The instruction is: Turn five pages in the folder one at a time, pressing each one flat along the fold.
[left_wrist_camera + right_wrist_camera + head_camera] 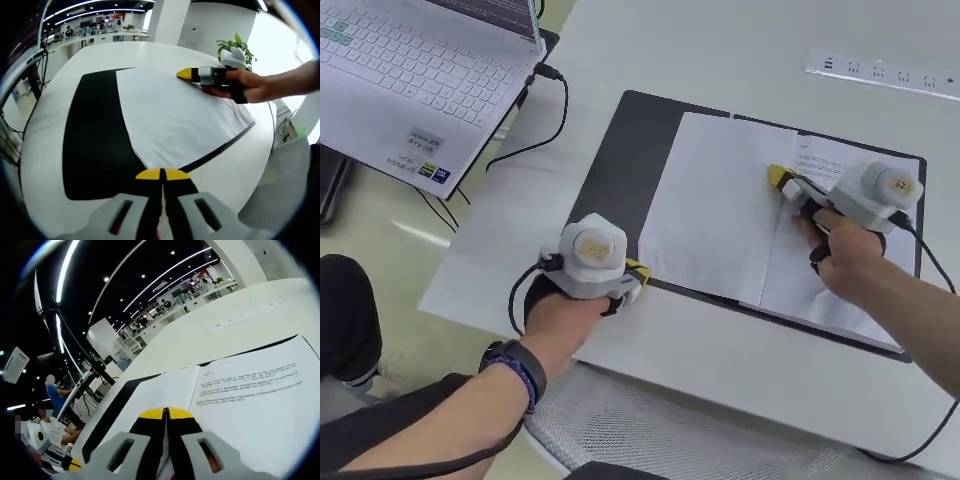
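A black folder lies open on the white table. A blank white page is turned over onto its left half, and a printed page shows on the right. My right gripper is shut, with its yellow tips down on the paper close to the fold. In the right gripper view the shut tips rest where the blank page meets the printed page. My left gripper is shut at the folder's near edge, and its tips touch the black cover.
A white laptop stands at the far left, with a black cable running across the table toward it. A white power strip lies at the back right. The table's near edge and a mesh chair seat are just below my hands.
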`<state>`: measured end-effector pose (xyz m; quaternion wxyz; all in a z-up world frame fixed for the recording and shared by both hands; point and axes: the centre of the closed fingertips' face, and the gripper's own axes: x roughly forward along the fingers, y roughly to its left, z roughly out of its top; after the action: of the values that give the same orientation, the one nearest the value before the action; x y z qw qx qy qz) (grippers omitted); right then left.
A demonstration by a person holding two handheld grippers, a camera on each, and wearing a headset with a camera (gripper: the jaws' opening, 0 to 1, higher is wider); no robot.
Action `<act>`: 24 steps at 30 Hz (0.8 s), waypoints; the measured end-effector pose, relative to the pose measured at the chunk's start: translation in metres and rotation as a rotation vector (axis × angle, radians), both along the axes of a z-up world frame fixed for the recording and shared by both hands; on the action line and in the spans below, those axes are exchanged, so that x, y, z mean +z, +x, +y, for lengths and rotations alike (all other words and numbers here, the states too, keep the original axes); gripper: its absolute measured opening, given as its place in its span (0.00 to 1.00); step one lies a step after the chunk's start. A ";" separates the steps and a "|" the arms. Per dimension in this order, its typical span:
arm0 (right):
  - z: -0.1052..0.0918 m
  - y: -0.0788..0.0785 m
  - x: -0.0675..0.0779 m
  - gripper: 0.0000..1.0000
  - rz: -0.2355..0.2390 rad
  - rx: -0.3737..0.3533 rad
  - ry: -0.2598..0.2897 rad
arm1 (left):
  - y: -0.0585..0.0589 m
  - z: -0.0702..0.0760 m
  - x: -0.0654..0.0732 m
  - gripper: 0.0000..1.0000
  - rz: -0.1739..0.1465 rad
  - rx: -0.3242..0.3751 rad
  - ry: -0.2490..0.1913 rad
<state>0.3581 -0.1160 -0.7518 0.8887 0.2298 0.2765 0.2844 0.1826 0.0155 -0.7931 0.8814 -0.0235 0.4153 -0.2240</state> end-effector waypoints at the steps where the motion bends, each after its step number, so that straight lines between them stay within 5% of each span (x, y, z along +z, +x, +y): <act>1: -0.001 -0.002 0.000 0.00 0.000 0.000 -0.001 | 0.000 0.000 0.000 0.00 -0.001 -0.001 0.000; 24: 0.001 -0.060 -0.014 0.00 0.031 0.079 -0.015 | -0.002 0.000 0.001 0.00 -0.015 -0.004 0.005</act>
<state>0.2977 -0.1149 -0.7655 0.8740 0.2165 0.3014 0.3136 0.1808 0.0153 -0.7918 0.8840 -0.0189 0.4095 -0.2248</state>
